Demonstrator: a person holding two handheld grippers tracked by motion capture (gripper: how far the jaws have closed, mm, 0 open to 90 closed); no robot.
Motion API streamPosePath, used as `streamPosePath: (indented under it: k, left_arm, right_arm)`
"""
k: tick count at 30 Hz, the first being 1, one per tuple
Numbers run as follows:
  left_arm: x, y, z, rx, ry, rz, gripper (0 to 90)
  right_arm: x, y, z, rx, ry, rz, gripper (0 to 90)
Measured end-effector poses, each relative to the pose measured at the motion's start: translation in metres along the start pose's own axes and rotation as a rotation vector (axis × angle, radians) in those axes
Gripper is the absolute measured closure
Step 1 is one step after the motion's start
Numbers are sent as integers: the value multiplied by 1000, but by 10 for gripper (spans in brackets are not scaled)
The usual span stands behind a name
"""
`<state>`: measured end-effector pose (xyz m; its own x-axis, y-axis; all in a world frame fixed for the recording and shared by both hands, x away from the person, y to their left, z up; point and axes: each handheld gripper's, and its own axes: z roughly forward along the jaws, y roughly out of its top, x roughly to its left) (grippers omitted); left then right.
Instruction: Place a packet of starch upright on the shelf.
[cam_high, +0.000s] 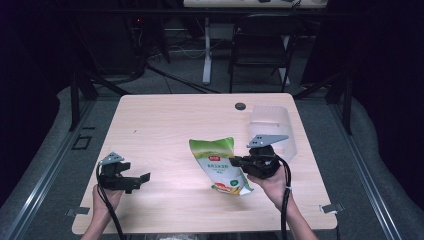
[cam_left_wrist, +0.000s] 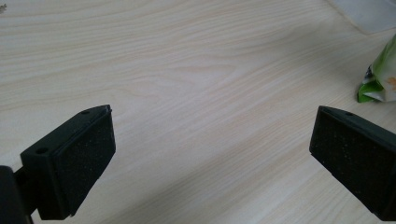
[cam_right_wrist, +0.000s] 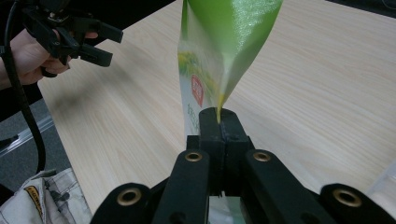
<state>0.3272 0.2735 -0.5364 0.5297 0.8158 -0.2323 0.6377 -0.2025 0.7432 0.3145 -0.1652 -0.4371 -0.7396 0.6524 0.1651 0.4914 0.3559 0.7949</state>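
A green and white snack bag (cam_high: 220, 165) lies tilted at the middle right of the wooden table (cam_high: 165, 120). My right gripper (cam_high: 236, 161) is shut on the bag's right edge. In the right gripper view the bag (cam_right_wrist: 219, 51) rises from between the closed jaws, and my right gripper (cam_right_wrist: 219, 122) pinches its seam. My left gripper (cam_high: 145, 179) is open near the table's front left, apart from the bag. In the left gripper view my left gripper (cam_left_wrist: 212, 154) holds nothing, its pads (cam_left_wrist: 84, 163) are wide apart over bare wood, and a corner of the bag (cam_left_wrist: 380, 79) shows at the right.
A clear plastic container (cam_high: 272, 130) lies behind my right gripper near the table's right edge. A dark round grommet (cam_high: 240, 106) sits at the back of the table. A black chair (cam_high: 260, 45) and a desk leg (cam_high: 206, 50) stand beyond the table.
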Motion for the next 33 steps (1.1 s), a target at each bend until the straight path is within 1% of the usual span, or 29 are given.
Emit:
streamPosePath:
  k: [1,2,3,4,5,6,7,8,9,10,11,12,13,14,16,17,20,22,28,29,33]
  left_arm:
    - [0,1,0,3,3,9,6]
    - [-1,2,0,-1,16,18,18]
    - [-1,2,0,-1,16,18,36]
    - [-2,3,0,-13,26,23,37]
    - [-2,3,-1,-33,27,38,37]
    - [-2,3,-1,-33,27,38,35]
    - [-4,3,-1,-44,25,54,35]
    - [-4,3,-1,-44,25,54,36]
    - [-4,3,0,-42,43,60,38]
    - [-4,3,0,-42,43,60,44]
    - [-5,3,0,-52,52,46,65]
    - [-5,3,0,-52,52,46,73]
    - [-4,3,0,-54,40,37,73]
    - [-4,3,0,-44,48,37,74]
    - [-4,3,1,-38,51,37,75]
    - [-3,2,3,-21,57,33,76]
    - [-2,2,4,-8,57,28,78]
    - [-3,3,4,-9,64,38,81]
    - [-5,4,4,-17,80,44,86]
    - [-5,4,4,-15,81,43,86]
    - [-4,4,5,-9,89,45,88]
  right_arm:
    - [-1,1,-1,3,-1,0,900]
    - [-2,1,-2,0,-4,2,900]
    - [-2,1,-2,0,-4,2,900]
    - [-3,3,-3,-3,-9,8,900]
    - [-3,3,-4,-3,-11,7,900]
    - [-3,3,-4,-3,-11,7,900]
    - [-4,5,-5,-4,-15,8,900]
    - [-4,5,-5,-4,-15,8,900]
    - [-4,7,-6,-2,-16,4,900]
    - [-4,7,-6,-2,-16,4,900]
    - [-5,9,-6,-5,-21,7,900]
    - [-5,10,-6,-7,-24,7,900]
    - [-5,11,-7,-9,-24,9,900]
    - [-5,12,-7,-13,-26,11,900]
    - [-6,13,-7,-14,-26,13,900]
    - [-7,14,-8,-19,-27,18,900]
    - [-9,15,-9,-23,-34,23,900]
    - [-9,16,-10,-21,-38,22,900]
    - [-10,19,-14,-29,-43,24,900]
    - [-11,21,-16,-43,-48,25,900]
    - [-12,26,-21,-54,-56,20,900]
